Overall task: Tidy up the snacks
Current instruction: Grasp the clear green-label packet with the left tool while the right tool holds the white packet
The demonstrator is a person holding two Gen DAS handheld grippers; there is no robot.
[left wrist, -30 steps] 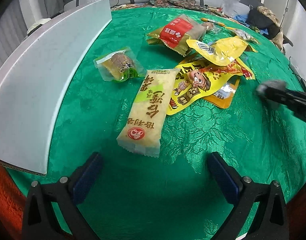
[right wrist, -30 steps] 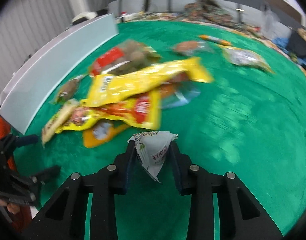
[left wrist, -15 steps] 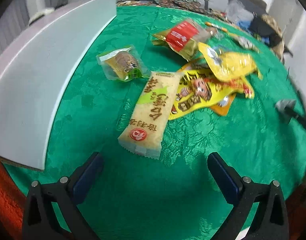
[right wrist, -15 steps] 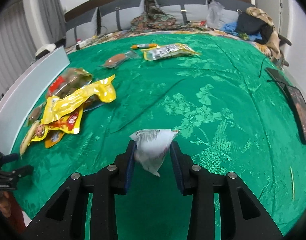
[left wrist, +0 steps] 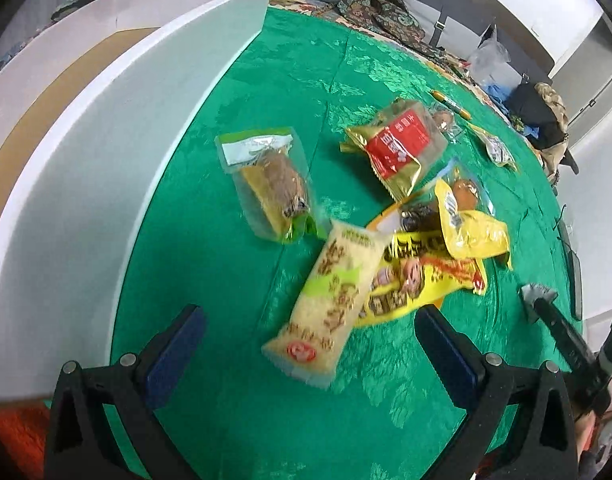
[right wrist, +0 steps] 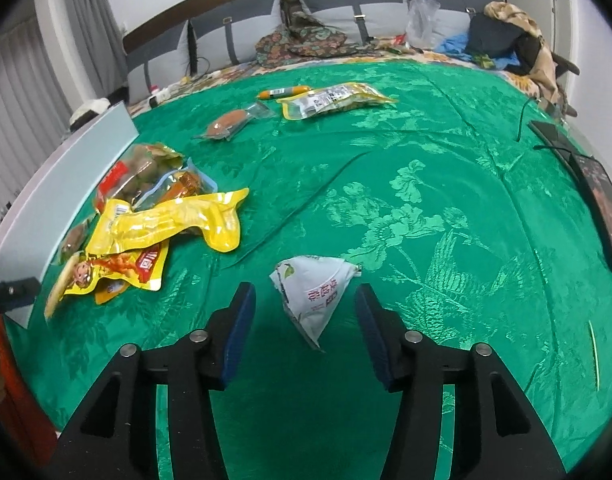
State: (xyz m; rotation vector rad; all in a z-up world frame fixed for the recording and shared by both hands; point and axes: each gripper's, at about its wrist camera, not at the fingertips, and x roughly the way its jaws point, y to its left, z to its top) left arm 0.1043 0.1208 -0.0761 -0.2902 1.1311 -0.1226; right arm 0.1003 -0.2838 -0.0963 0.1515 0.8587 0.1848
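My right gripper [right wrist: 304,316] is open, and a white triangular snack packet [right wrist: 314,294] sits between its spread fingers, free of both pads. My left gripper [left wrist: 310,350] is open and empty above a long pale yellow rice-cracker pack [left wrist: 330,305]. Beside that pack lie a clear pack with a brown roll [left wrist: 270,184], a red and gold pack [left wrist: 398,146] and a heap of yellow packs [left wrist: 438,264]. The same yellow heap [right wrist: 161,232] lies at the left of the right wrist view. The right gripper's tip [left wrist: 540,300] shows at the right of the left wrist view.
A white box [left wrist: 85,152] with a cardboard floor stands along the left edge of the green cloth [right wrist: 426,208]. Far off lie a sausage stick [right wrist: 283,91], a brown snack pack [right wrist: 229,122] and a yellow-clear pack [right wrist: 334,100]. A dark phone [right wrist: 602,200] lies at right.
My right gripper carried the white packet away to the right of the heap and opened, letting go of it. My left gripper moved closer over the rice-cracker pack and tilted.
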